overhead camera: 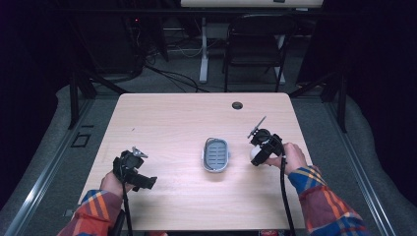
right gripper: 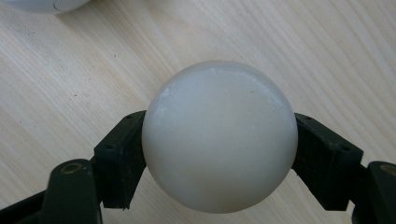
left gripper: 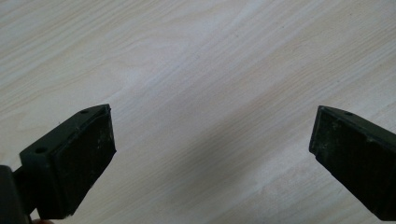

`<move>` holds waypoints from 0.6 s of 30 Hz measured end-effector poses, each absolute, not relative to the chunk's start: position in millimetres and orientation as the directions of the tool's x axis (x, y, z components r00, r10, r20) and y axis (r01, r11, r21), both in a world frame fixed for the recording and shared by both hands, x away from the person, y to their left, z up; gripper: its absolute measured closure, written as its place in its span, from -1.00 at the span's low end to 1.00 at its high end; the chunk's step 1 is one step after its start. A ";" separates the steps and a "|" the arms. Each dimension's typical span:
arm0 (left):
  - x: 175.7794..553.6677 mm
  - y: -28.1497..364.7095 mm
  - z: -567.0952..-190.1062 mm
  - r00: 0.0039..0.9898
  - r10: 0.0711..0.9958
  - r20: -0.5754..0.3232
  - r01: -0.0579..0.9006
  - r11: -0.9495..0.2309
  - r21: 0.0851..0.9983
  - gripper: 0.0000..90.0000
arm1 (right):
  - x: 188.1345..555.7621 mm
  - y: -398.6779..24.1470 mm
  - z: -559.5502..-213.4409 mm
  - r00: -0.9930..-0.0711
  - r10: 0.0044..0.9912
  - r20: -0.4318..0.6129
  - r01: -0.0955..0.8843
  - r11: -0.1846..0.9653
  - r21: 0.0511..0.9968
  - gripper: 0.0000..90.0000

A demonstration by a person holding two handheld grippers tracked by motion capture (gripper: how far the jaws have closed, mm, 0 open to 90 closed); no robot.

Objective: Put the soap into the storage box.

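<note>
Clamping a smooth white ball (right gripper: 219, 137) between its two black pads, the right claw (overhead camera: 259, 153) sits right of centre in the high view, just right of a small grey oval basket with a slatted floor (overhead camera: 204, 156) that rests mid-frame on the pale wood-grain counter (overhead camera: 172, 123). In the right gripper view the ball bulges wide past both pads, held at about its widest girth, and a sliver of pale rim shows in the upper left corner. The left claw (overhead camera: 139, 181) hovers low at the lower left of the high view, jaws spread wide over bare wood in its own view, holding nothing.

The step in hand looks like carrying the ball across to the basket. A round, slick thing held by two flat pads could squirt out if the squeeze wanders off its middle, so the grip should stay level and steady. Lifting clear of the basket's rim, centring over the slats and lowering before letting go would keep the ball from bouncing or rolling away.
</note>
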State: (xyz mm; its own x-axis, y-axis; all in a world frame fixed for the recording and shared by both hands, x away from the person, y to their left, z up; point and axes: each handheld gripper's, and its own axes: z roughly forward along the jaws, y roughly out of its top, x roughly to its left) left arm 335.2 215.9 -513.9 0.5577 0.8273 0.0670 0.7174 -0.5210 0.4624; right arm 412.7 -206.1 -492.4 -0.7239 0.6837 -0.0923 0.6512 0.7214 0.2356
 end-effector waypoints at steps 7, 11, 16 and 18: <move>335.2 216.0 -514.0 0.560 0.826 0.065 0.717 -0.522 0.463 -0.99 | 418.0 -193.1 -485.0 -0.733 0.674 -0.097 0.636 0.728 0.257 -0.45; 335.3 216.1 -514.1 0.560 0.826 0.064 0.717 -0.522 0.463 -0.99 | 421.1 -186.3 -480.4 -0.744 0.660 -0.102 0.621 0.740 0.258 -0.45; 335.3 216.2 -514.1 0.560 0.826 0.064 0.717 -0.521 0.463 -0.99 | 425.0 -178.8 -476.1 -0.757 0.643 -0.116 0.605 0.757 0.245 -0.45; 335.3 216.0 -514.2 0.560 0.826 0.064 0.717 -0.522 0.463 -0.99 | 426.1 -175.7 -474.7 -0.759 0.641 -0.113 0.603 0.758 0.250 -0.45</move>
